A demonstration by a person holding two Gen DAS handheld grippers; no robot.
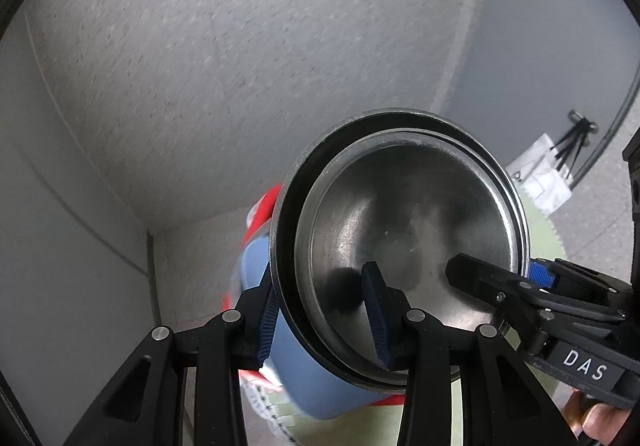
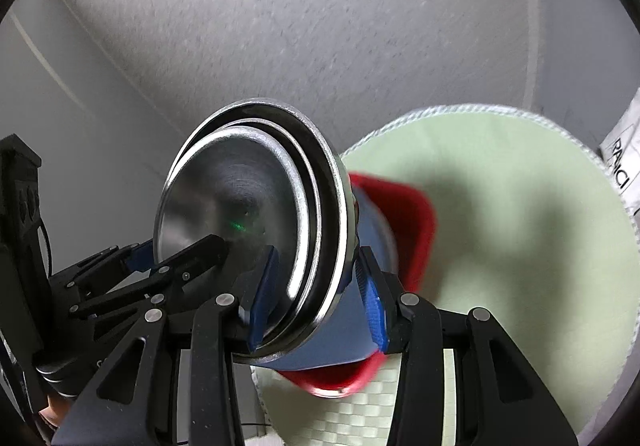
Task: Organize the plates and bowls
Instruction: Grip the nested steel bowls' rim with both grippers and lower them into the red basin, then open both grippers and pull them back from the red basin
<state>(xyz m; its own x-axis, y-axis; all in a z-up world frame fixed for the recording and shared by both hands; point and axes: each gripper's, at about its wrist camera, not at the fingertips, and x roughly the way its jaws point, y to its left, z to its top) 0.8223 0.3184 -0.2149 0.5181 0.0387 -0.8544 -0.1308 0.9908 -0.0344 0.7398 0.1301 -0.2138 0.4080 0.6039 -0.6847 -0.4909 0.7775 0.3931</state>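
Both grippers, left gripper (image 1: 324, 316) and right gripper (image 2: 318, 298), clamp the nested stack (image 1: 400, 246); you grip slick, stiff steel rims, so squeeze firmly.

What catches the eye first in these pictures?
A tilted stack of nested steel bowls fills the middle, seated in a blue bowl with a red one behind. The left gripper and right gripper each clamp its rim, above a pale green mat.
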